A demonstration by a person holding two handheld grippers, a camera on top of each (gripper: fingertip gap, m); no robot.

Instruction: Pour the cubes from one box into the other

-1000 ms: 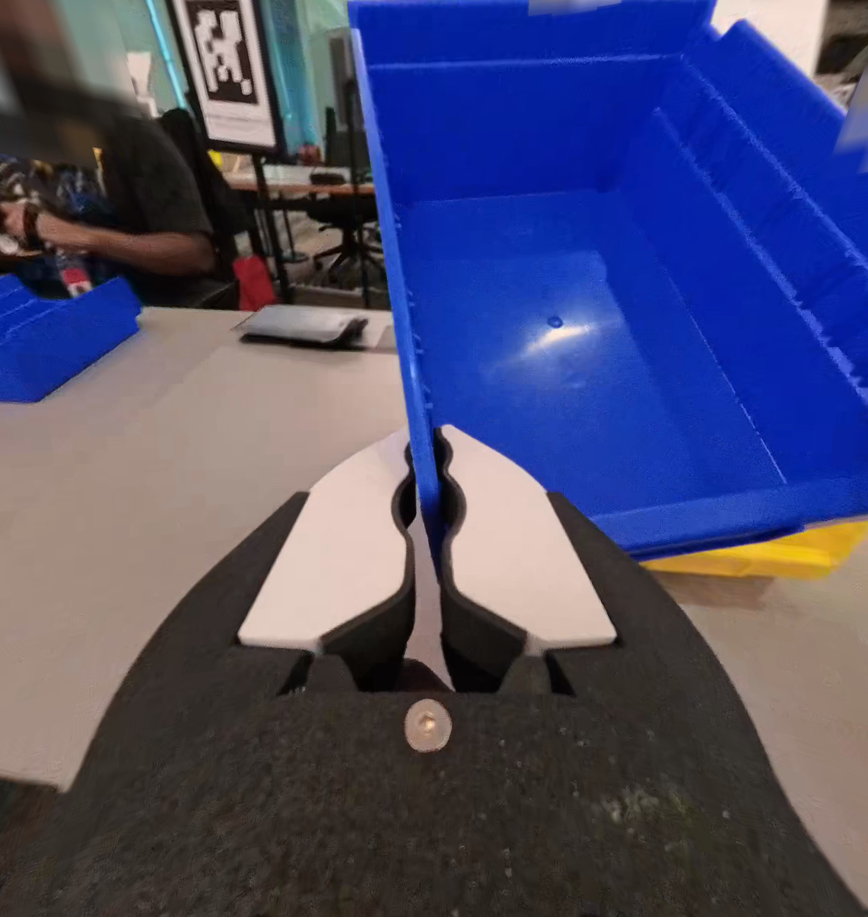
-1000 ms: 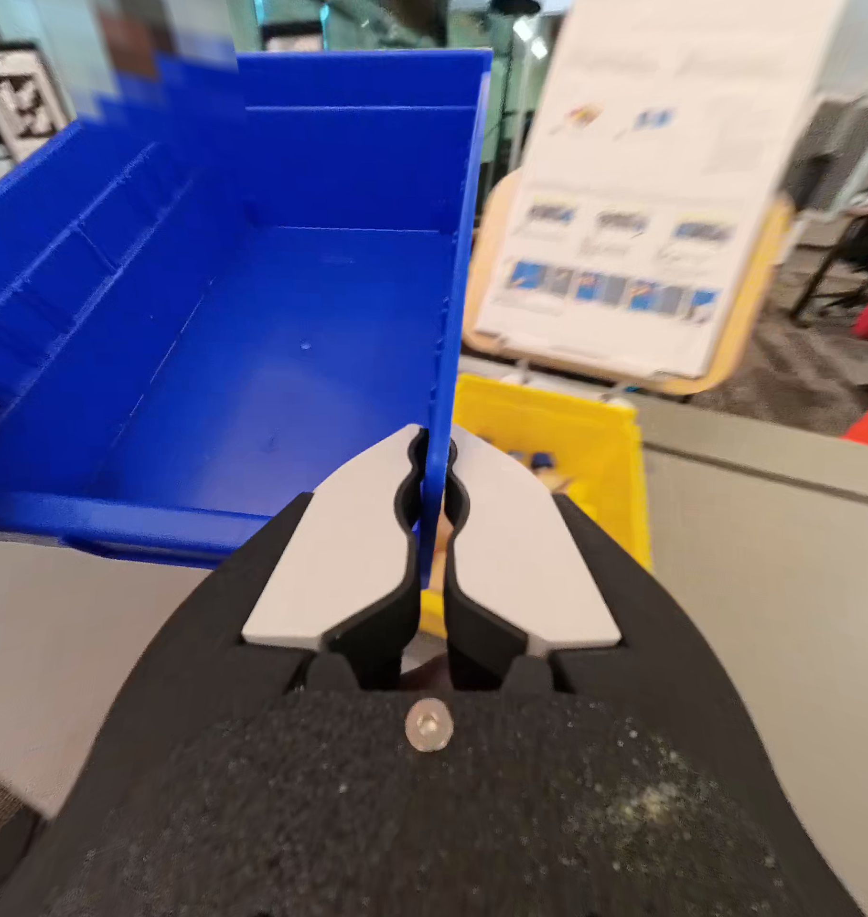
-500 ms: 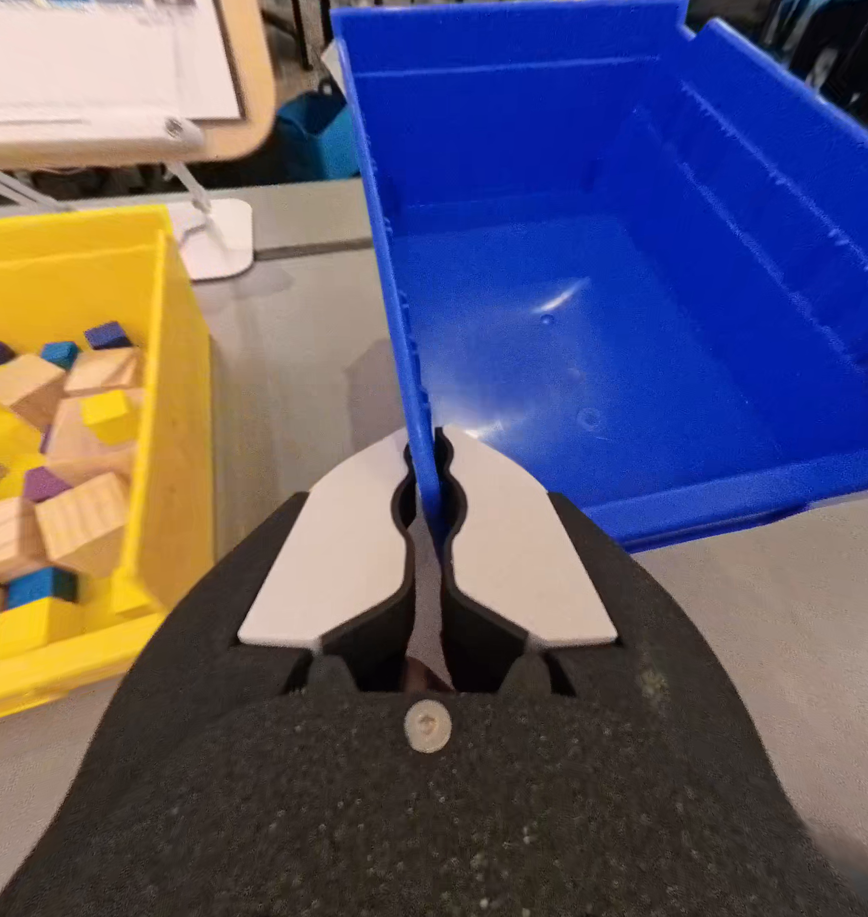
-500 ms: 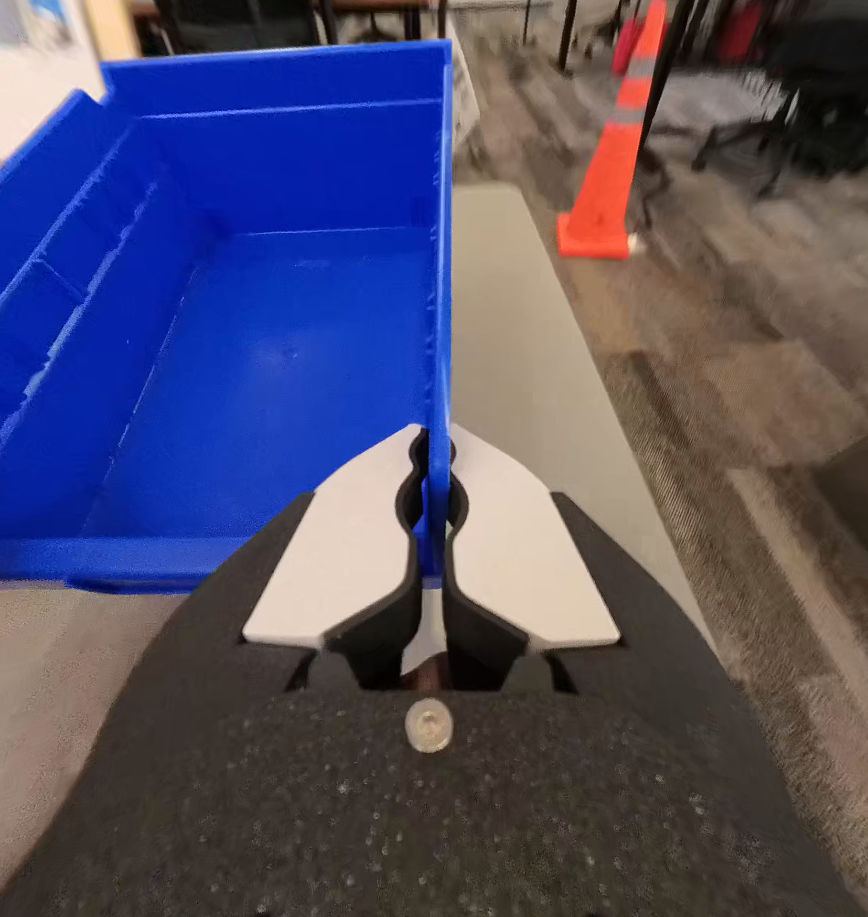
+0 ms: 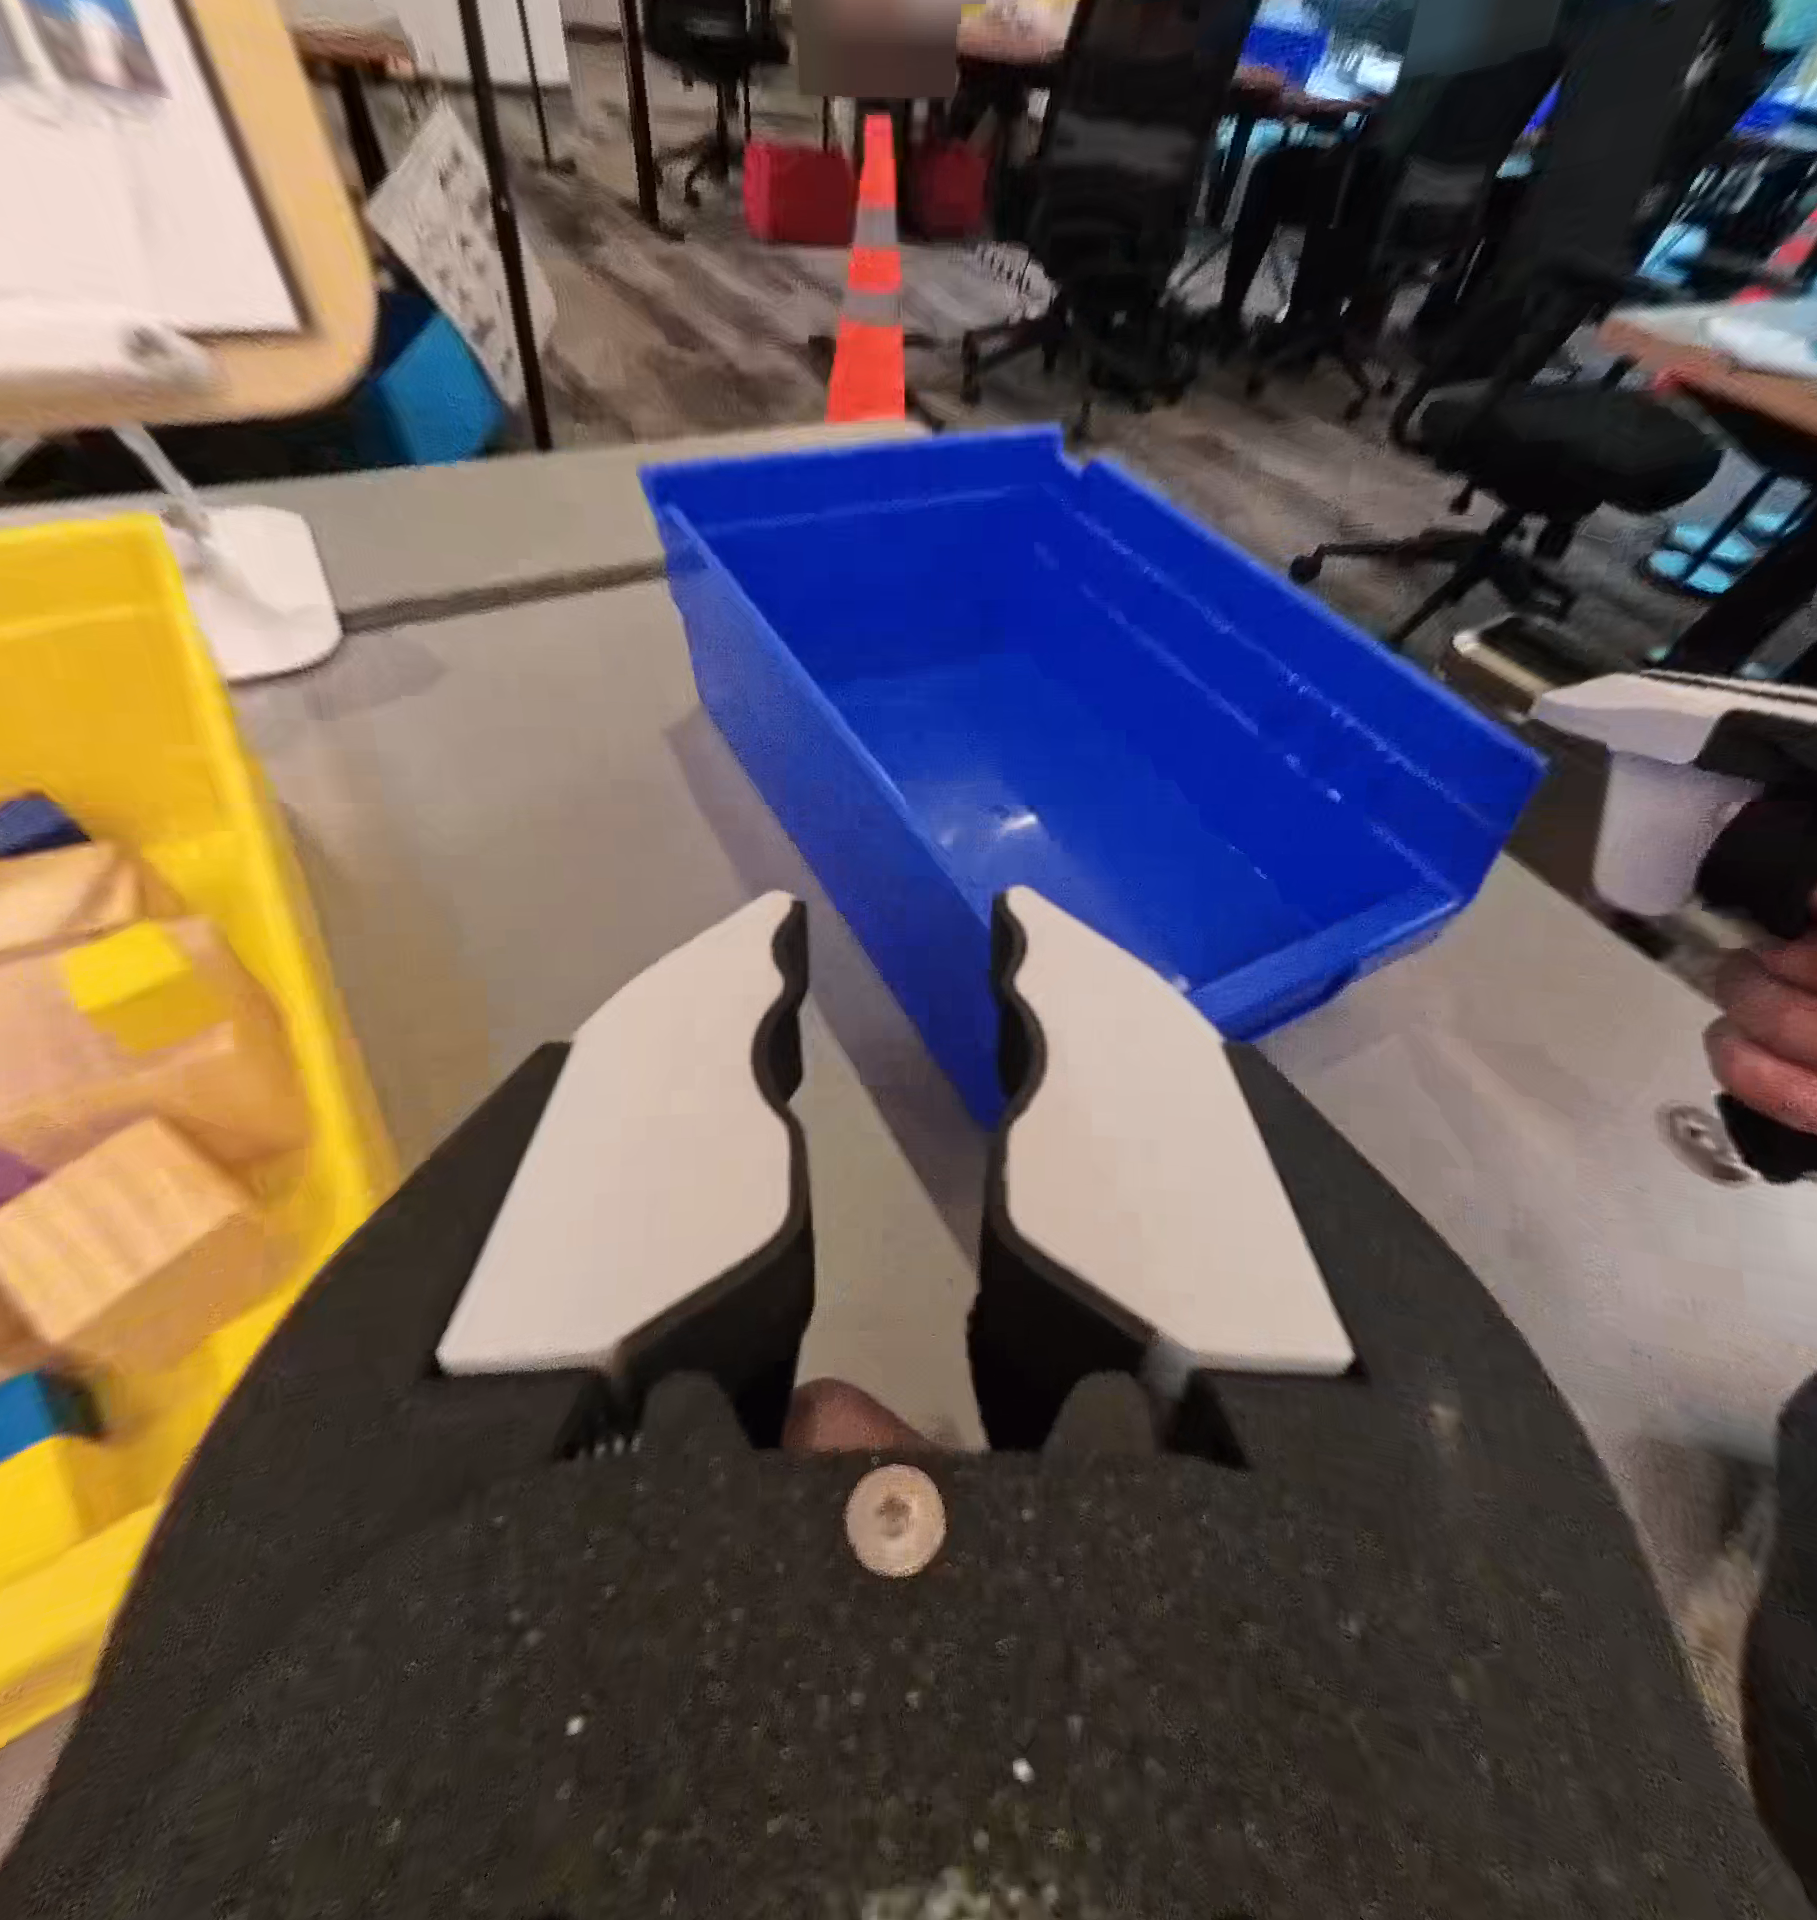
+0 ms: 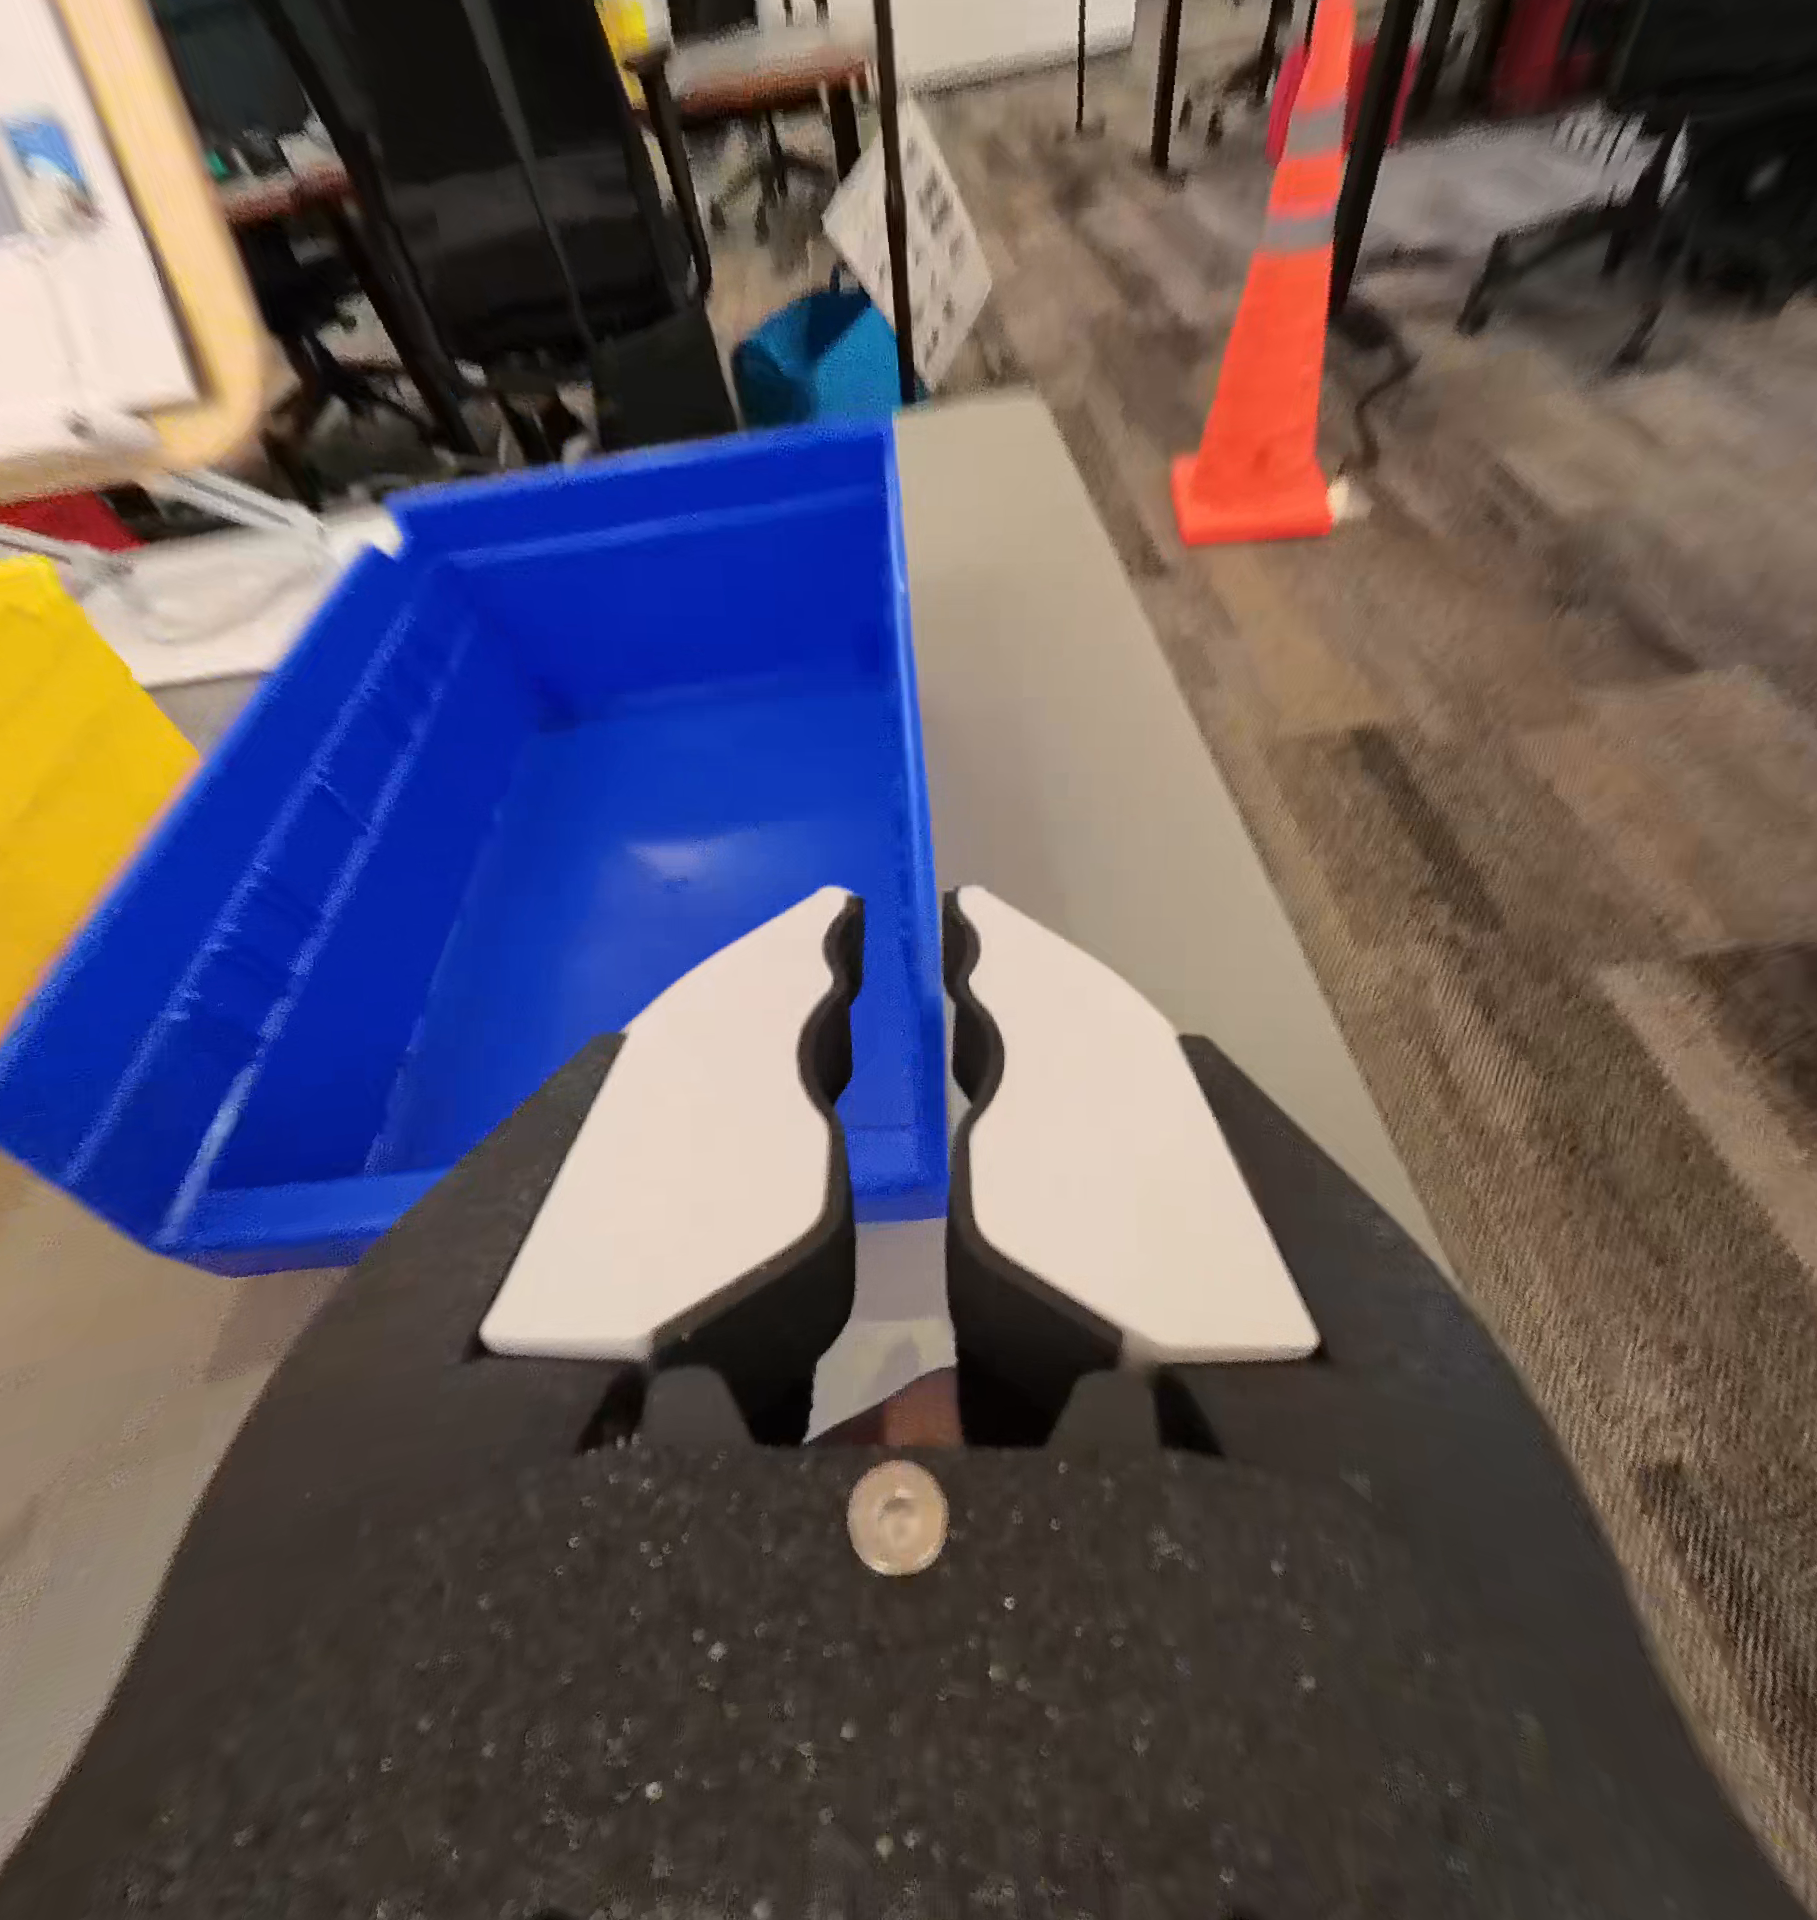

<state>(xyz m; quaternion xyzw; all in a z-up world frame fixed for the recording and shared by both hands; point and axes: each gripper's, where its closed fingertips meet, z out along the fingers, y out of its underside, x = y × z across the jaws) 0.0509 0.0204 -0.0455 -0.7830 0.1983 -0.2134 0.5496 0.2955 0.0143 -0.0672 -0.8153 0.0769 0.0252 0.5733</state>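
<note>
The empty blue box (image 5: pixel 1091 748) sits on the worktop (image 5: pixel 530 790), long axis running near to far, between the gaping, empty left claw (image 5: pixel 899 925) and right claw (image 6: pixel 904 914), each astride a near corner.

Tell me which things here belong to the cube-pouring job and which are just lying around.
Job: blue box, empty on the table; yellow box holding the cubes; left gripper and right gripper, both open.

Lying about: orange cone, display board, office chair.
</note>
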